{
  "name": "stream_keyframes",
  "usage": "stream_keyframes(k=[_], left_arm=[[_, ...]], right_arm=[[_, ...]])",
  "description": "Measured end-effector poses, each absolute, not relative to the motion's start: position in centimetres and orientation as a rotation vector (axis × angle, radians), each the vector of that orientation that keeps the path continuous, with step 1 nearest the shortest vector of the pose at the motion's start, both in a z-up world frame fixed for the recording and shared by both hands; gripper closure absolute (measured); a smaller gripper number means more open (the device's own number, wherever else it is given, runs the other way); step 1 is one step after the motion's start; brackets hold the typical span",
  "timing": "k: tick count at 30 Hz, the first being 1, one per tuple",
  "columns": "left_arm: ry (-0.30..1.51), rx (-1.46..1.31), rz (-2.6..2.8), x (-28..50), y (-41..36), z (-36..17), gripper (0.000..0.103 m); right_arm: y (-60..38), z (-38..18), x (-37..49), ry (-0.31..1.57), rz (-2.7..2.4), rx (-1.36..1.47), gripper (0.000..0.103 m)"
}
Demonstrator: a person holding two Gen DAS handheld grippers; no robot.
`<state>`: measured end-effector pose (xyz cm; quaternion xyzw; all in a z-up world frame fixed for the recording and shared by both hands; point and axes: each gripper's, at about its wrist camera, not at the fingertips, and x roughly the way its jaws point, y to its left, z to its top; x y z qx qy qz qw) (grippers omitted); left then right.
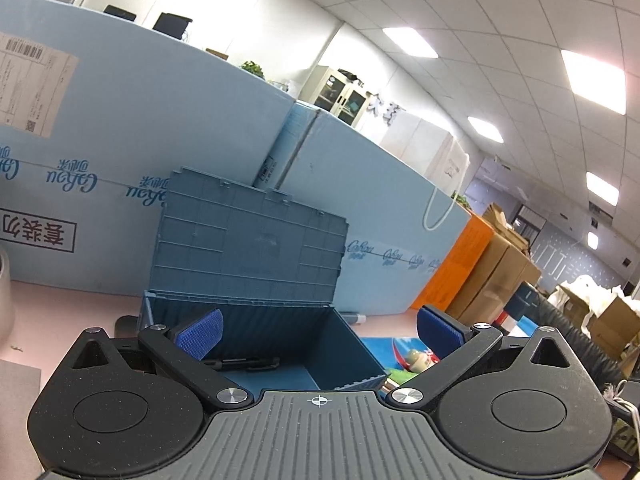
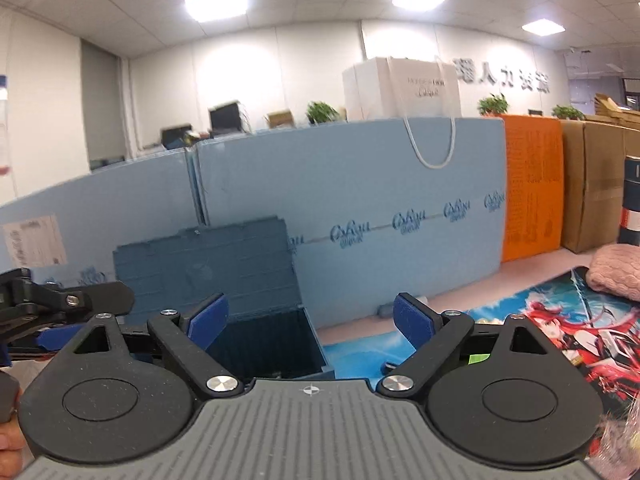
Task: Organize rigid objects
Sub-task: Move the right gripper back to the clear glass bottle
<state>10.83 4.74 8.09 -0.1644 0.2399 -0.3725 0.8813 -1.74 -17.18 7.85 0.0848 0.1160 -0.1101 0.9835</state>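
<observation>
A blue plastic storage box [image 1: 344,352] stands open on the pink table, its ribbed lid [image 1: 248,240] leaning back against a light blue panel. A black tool [image 1: 244,363] lies inside the box. My left gripper [image 1: 318,330] is open and empty, just above and in front of the box. In the right wrist view the same box [image 2: 272,344] sits below my right gripper [image 2: 310,322], which is open and empty. The left gripper's body [image 2: 60,304] shows at the left edge of that view.
A colourful anime mat [image 2: 540,320] covers the table right of the box. A small toy figure [image 1: 416,360] lies on it. A pink fluffy cloth [image 2: 616,276] sits at the far right. Light blue panels [image 2: 360,208], an orange box [image 2: 532,188] and cardboard boxes [image 2: 596,184] wall the back.
</observation>
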Motion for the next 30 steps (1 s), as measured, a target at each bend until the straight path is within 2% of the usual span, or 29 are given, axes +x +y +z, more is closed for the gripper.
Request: stream_keyframes(k=[10, 22, 30], left_arm=[[0.468, -0.23, -0.77, 9.1, 2.4, 8.0, 0.0], [0.532, -0.219, -0.825, 7.3, -1.2, 8.0, 0.0], [0.511, -0.204, -0.874, 5.9, -4.0, 8.7, 0.0]], right_arm=[[-20.2, 6.8, -5.3, 0.162, -0.16, 0.245, 0.0], [-24.9, 5.2, -9.1, 0.171, -0.261, 0.27, 0.0], [-25.9, 4.6, -9.3, 0.174, -0.268, 0.245, 0.0]])
